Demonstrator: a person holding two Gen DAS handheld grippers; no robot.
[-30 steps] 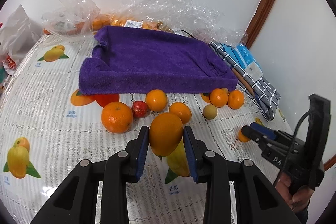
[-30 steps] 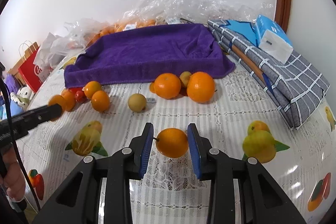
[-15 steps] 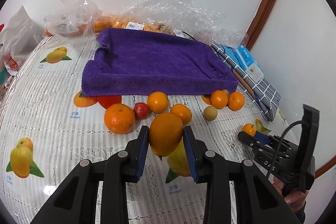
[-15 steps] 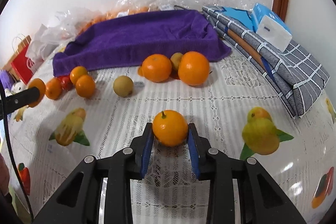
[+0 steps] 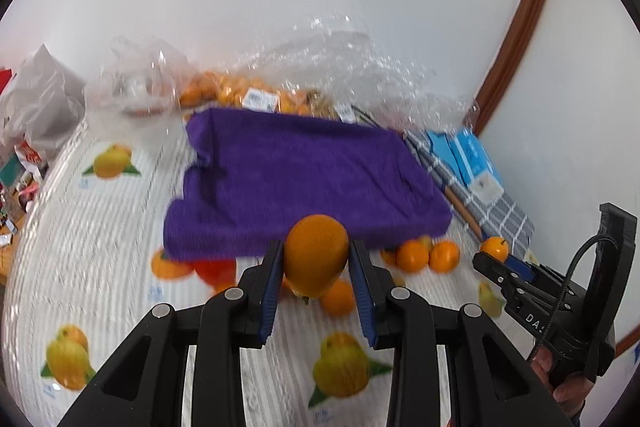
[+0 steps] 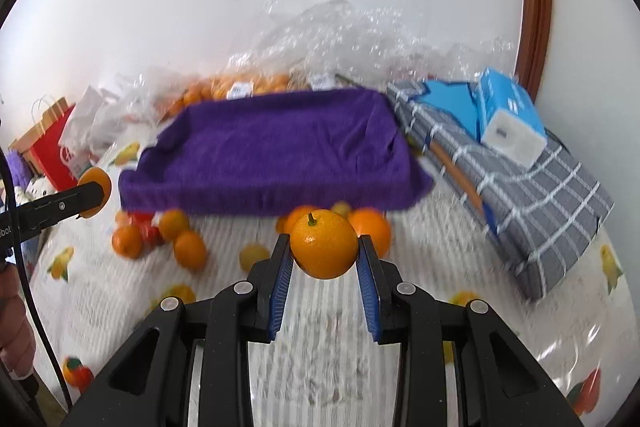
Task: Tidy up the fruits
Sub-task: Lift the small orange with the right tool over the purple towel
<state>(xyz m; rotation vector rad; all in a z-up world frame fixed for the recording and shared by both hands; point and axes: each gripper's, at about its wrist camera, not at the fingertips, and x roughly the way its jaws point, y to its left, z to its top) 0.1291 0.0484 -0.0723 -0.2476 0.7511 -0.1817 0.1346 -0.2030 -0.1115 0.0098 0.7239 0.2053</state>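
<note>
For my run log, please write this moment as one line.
left gripper: shut on mango | right gripper: shut on orange | both off tablecloth | purple towel: bare

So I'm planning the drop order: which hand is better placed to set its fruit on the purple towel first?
Probably left: its orange fruit already overlaps the purple towel edge. The right's orange sits behind loose oranges.

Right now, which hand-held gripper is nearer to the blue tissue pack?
Right. The right hand-held gripper has the tissue pack close on its right; the left hand-held gripper is farther away, across the purple towel.
</note>
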